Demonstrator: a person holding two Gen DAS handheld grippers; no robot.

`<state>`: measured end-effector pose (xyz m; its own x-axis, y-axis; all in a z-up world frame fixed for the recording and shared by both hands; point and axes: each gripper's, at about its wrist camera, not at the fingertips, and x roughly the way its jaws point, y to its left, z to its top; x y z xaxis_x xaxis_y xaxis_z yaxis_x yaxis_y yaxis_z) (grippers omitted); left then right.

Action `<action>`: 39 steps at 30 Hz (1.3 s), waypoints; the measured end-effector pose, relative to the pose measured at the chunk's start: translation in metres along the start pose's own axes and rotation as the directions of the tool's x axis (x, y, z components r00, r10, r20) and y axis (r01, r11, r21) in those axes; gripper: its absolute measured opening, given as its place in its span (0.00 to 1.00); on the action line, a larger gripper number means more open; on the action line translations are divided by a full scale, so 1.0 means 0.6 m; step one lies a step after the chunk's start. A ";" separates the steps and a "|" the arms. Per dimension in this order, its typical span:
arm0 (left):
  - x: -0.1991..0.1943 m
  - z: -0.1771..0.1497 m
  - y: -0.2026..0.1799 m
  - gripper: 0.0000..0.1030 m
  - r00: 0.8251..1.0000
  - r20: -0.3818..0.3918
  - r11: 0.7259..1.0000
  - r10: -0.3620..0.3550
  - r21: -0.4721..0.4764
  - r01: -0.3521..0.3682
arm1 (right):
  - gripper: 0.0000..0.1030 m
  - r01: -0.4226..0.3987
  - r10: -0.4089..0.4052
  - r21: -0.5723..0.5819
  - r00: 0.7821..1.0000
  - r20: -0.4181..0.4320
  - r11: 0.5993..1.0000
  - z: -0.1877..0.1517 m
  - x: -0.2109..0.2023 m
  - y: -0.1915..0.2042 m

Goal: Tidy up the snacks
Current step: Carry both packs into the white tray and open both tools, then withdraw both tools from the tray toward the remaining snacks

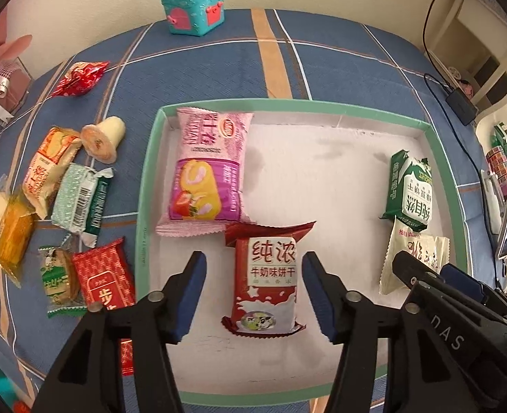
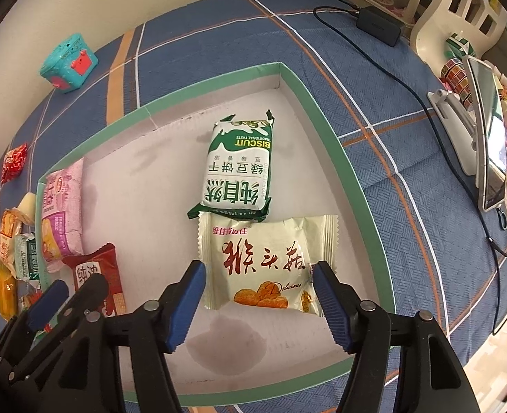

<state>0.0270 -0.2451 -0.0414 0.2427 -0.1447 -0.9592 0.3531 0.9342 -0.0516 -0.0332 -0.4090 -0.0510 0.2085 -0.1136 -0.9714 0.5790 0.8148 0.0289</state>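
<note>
Red biscuit packet (image 1: 266, 280) and cream packet (image 2: 264, 265) lie flat in the green-rimmed tray (image 1: 143, 206) (four packets in total), left gripper (image 1: 253, 296) and right gripper (image 2: 258, 304) straddling them, jaws released, loose snacks (image 1: 64, 199) on the blue cloth beside it.

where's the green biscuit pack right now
The green biscuit pack lies inside the green-rimmed tray, toward its right side in the left wrist view, its near end overlapping the cream snack pack just ahead of the right gripper.
</note>
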 end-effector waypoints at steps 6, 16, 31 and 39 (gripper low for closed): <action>-0.024 0.004 0.026 0.79 0.999 0.030 0.999 0.023 -0.030 -0.022 | 0.80 0.015 -0.014 -0.013 0.999 0.037 1.000 0.000 -0.020 0.008; -0.049 0.008 0.089 0.92 0.996 0.075 0.993 0.055 -0.108 -0.047 | 0.99 0.006 -0.002 -0.051 0.996 0.089 0.999 -0.001 -0.051 0.024; -0.077 0.009 0.169 0.99 0.973 0.109 0.977 0.204 -0.091 -0.194 | 1.00 -0.004 0.015 -0.126 0.996 0.086 0.992 -0.020 -0.059 0.074; -0.089 -0.001 0.257 0.99 0.966 0.112 0.958 0.234 -0.195 -0.210 | 1.00 -0.028 0.049 -0.199 0.994 0.098 0.980 -0.046 -0.075 0.139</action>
<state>0.0681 -0.0931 0.0017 0.4181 0.0427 -0.9074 0.1107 0.9890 0.0976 -0.0163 -0.3202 -0.0112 0.3124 -0.1288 -0.9412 0.4045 0.9145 0.0091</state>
